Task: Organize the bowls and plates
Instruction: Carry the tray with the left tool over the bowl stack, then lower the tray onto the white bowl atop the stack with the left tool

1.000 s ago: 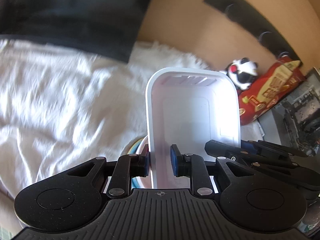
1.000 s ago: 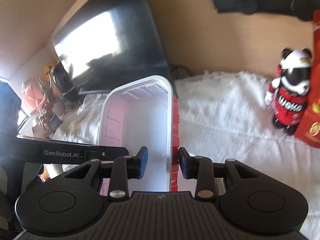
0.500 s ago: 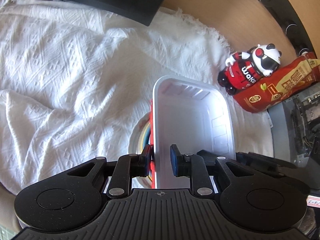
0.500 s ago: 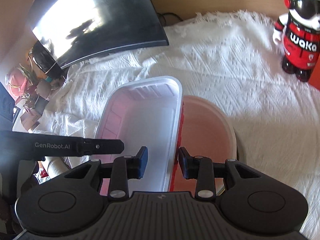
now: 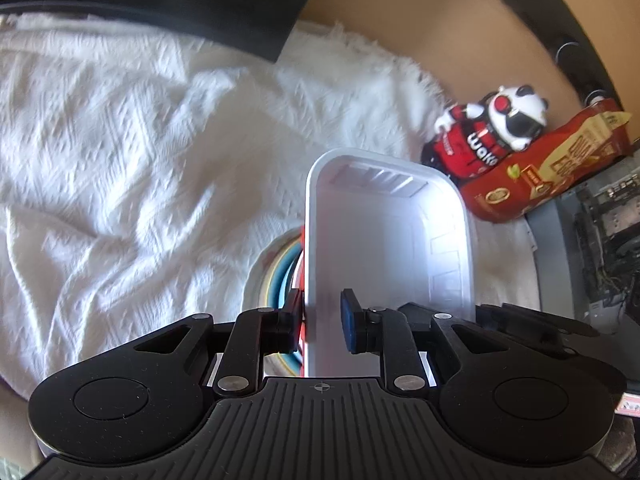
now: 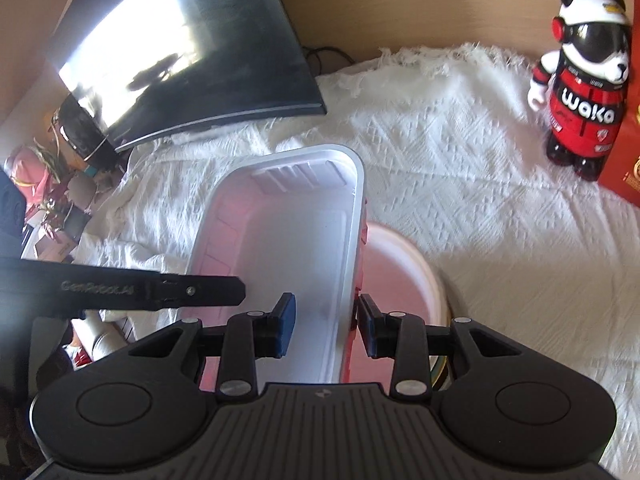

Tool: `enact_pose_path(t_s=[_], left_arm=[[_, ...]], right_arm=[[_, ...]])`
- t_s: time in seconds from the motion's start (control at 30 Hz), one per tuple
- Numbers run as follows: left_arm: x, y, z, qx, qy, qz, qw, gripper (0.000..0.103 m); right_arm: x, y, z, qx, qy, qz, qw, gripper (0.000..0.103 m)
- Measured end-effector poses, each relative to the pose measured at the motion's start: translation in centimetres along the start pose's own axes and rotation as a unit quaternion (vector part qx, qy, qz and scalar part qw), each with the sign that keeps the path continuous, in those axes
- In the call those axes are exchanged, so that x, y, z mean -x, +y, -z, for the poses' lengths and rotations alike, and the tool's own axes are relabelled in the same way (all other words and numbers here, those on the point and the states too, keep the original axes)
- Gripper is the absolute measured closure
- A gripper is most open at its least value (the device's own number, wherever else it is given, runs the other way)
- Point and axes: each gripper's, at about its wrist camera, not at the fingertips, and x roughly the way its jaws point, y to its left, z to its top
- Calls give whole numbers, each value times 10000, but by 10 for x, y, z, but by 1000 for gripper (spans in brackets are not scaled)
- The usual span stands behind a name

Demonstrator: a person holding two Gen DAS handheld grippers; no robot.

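A white rectangular tray with a red outside [image 5: 384, 248] [image 6: 280, 248] is held over a stack of round plates [image 5: 272, 276] [image 6: 400, 272] on the white cloth. My left gripper [image 5: 322, 320] is around the tray's left wall, its outer pad against the wall and its inner pad a little apart from it. My right gripper [image 6: 326, 320] straddles the tray's right wall with small gaps on both sides. The plates are mostly hidden under the tray; I cannot tell whether the tray rests on them.
A panda figure [image 6: 580, 92] [image 5: 488, 132] and a red snack bag [image 5: 552, 164] stand at the back right. A dark curved monitor [image 6: 192, 52] stands at the back left. Clutter [image 6: 44, 184] lies off the cloth's left edge.
Both grippers have brought the tray down from a raised, tilted pose over the plate stack. The right gripper's fingers have spread slightly off the tray wall.
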Motion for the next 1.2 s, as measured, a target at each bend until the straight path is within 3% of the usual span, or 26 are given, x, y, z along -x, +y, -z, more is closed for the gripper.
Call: enact_pose_path(t_s=[0.47,0.83,1.2], left_arm=[[-33,-15,-13,-192,265,84,9994,82],[-11,-7,-17,-2,7,292,9996,82],[-22,-10,-21,33,60,337,9994,82]], right_arm=[[-6,-27,2,-289,41,188,9994,67],[3,-28,0,-127,-152,210,9996,68],[9,-30,-5,-64,-255,180,9995,67]])
